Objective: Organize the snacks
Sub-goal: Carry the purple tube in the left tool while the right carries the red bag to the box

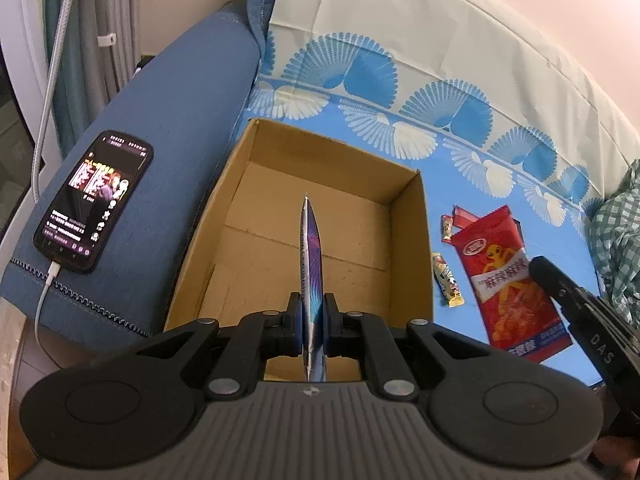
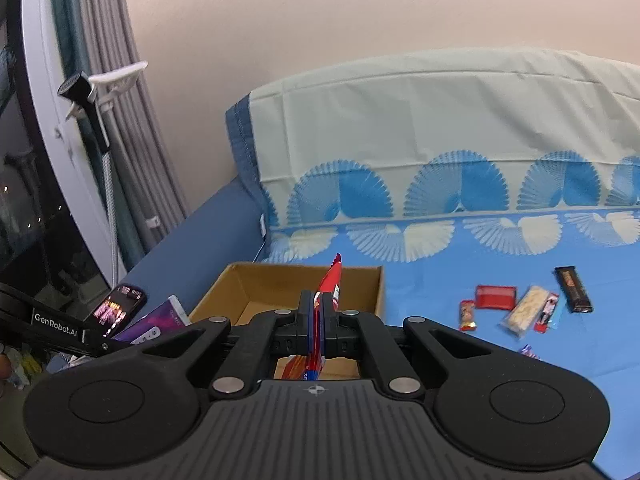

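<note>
Left tool (image 1: 312, 316) is clamped tight on a purple snack packet (image 1: 310, 264), held edge-on right over the open cardboard box (image 1: 416, 216). Right tool (image 2: 319, 322) is pinched shut on a red snack bag (image 2: 330, 280), hanging at the box's near side. Beside the box, out on the blue patterned sofa cover (image 2: 440, 280), are more loose snacks: a small red pack (image 2: 495, 297), a pale bar (image 2: 526, 310) and a dark bar (image 2: 573, 289).
</note>
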`<action>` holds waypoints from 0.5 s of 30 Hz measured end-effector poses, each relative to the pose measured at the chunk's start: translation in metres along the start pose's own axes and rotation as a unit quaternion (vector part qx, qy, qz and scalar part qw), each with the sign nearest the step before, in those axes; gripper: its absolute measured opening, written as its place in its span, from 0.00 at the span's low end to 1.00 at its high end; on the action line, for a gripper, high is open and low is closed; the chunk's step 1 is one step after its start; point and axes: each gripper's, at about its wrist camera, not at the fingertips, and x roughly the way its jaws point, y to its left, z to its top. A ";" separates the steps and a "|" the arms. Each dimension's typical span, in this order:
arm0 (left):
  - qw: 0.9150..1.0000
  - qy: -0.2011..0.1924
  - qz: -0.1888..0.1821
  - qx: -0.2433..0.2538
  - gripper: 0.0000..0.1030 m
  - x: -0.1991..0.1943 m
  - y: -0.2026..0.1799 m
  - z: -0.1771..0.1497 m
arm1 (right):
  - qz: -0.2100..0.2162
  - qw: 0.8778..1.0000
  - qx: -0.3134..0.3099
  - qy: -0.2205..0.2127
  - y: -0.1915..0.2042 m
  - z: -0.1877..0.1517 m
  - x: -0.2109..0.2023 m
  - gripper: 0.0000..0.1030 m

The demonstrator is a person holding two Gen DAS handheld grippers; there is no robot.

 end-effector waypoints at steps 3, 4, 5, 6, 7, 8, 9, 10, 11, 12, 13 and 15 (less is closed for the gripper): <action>1.000 0.003 0.002 0.000 0.09 0.005 0.004 0.000 | 0.003 1.000 -0.005 0.012 0.009 -0.003 0.008 0.02; 1.000 0.004 0.003 0.002 0.09 0.008 0.004 0.000 | 0.003 1.000 -0.006 0.016 0.011 -0.004 0.012 0.02; 1.000 0.005 0.004 0.002 0.09 0.010 0.006 0.001 | 0.003 1.000 -0.008 0.020 0.012 -0.004 0.017 0.02; 1.000 0.007 0.005 0.003 0.09 0.013 0.006 0.001 | 0.004 1.000 -0.009 0.023 0.014 -0.004 0.021 0.02; 1.000 0.008 0.008 0.004 0.09 0.016 0.006 0.002 | 0.004 1.000 -0.010 0.027 0.015 -0.005 0.024 0.02; 1.000 0.009 0.011 0.006 0.09 0.019 0.006 0.002 | 0.005 0.999 -0.010 0.031 0.016 -0.007 0.027 0.02; 1.000 0.009 0.015 0.008 0.09 0.021 0.005 0.002 | 0.006 0.999 -0.011 0.035 0.016 -0.008 0.031 0.02; 1.000 0.009 0.020 0.011 0.09 0.024 0.005 0.002 | 0.007 0.999 -0.011 0.038 0.016 -0.008 0.035 0.02; 1.000 0.010 0.023 0.014 0.09 0.027 0.005 0.003 | 0.007 0.999 -0.010 0.042 0.016 -0.009 0.039 0.02; 0.999 0.012 0.025 0.015 0.09 0.030 0.004 0.003 | 0.008 0.999 -0.010 0.045 0.017 -0.010 0.043 0.02; 0.999 0.014 0.026 0.016 0.09 0.033 0.004 0.004 | 0.009 0.999 -0.011 0.048 0.018 -0.011 0.046 0.02; 0.999 0.019 0.028 0.018 0.09 0.040 0.005 0.005 | 0.011 0.998 -0.010 0.056 0.019 -0.012 0.054 0.02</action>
